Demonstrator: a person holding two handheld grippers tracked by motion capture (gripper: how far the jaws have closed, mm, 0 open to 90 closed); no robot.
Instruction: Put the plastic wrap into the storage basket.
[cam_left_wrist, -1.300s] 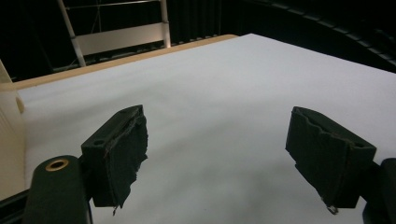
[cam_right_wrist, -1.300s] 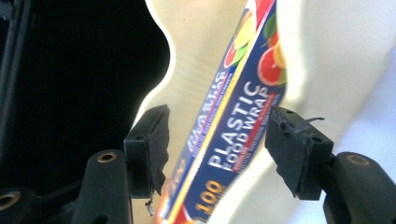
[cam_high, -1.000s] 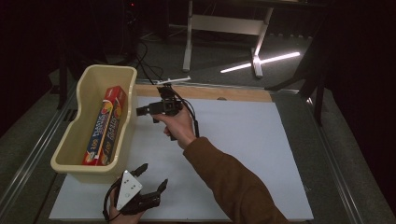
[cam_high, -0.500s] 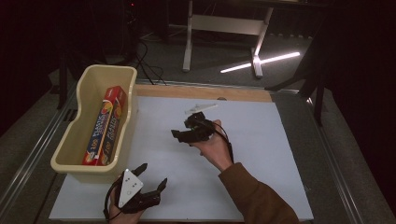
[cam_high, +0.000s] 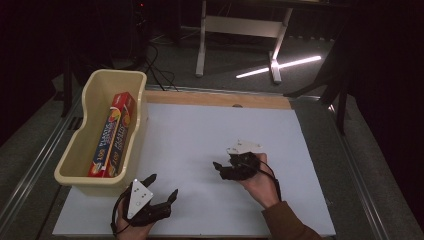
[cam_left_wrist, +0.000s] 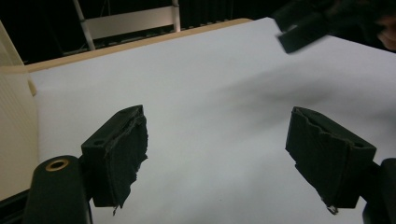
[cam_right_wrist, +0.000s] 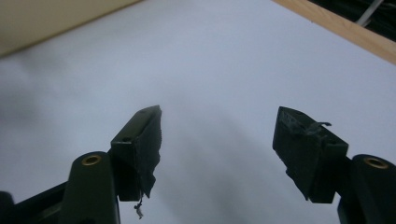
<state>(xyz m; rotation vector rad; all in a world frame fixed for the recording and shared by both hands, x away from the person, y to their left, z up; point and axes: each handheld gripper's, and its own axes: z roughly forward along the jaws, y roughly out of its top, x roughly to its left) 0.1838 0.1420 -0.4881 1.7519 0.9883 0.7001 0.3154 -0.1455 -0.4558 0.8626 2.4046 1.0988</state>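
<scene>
A red and orange box of plastic wrap (cam_high: 111, 135) lies lengthwise inside a cream plastic bin (cam_high: 91, 186) at the table's left. My left gripper (cam_high: 162, 185) rests near the front edge just below the bin, open, with nothing between its jaws (cam_left_wrist: 224, 149). My right gripper (cam_high: 222, 167) hovers over the white sheet (cam_high: 200, 135) right of centre, pointing left. It is open and empty (cam_right_wrist: 217, 149). The left gripper view catches the right gripper (cam_left_wrist: 303, 32), blurred, at its top right.
The bin's wall (cam_left_wrist: 14, 126) stands close on the left gripper's left. A wooden strip (cam_high: 220, 99) runs along the sheet's far edge. Metal rails (cam_high: 360, 185) border the table. Beyond it are a desk frame (cam_high: 240, 25) and cables on the floor.
My right gripper has pulled back from beside the bin, moving right and toward the person to the sheet's front centre. The left gripper has stayed in place.
</scene>
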